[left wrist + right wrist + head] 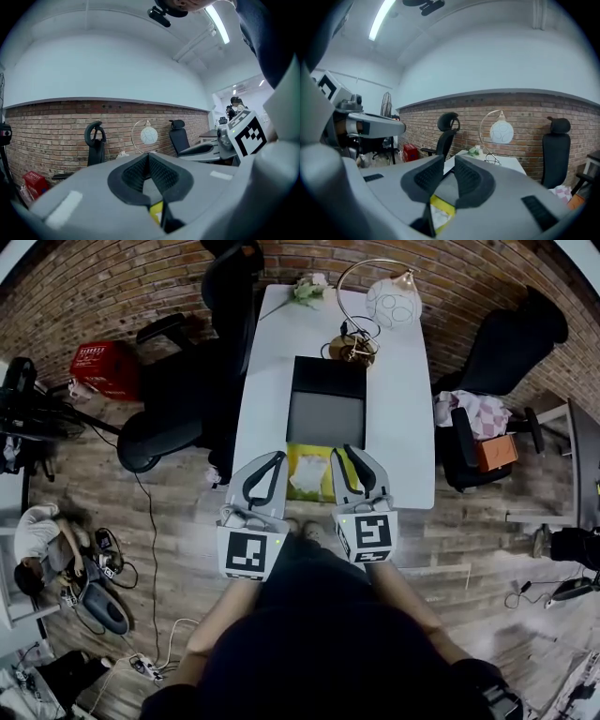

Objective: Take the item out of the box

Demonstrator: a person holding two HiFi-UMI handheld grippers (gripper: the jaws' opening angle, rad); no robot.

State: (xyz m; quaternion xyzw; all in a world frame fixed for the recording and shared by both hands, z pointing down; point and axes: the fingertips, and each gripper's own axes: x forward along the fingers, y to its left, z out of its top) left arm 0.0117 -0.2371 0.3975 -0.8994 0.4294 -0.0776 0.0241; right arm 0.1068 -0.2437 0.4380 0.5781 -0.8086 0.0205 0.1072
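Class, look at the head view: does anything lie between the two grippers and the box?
Yes. A yellow packet lies on the table just in front of the box. It shows between the left gripper and the right gripper. Nothing else visible stands in the way.

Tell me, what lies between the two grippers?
A yellow packet at the table edge, between left gripper and right gripper, shown in the head view.
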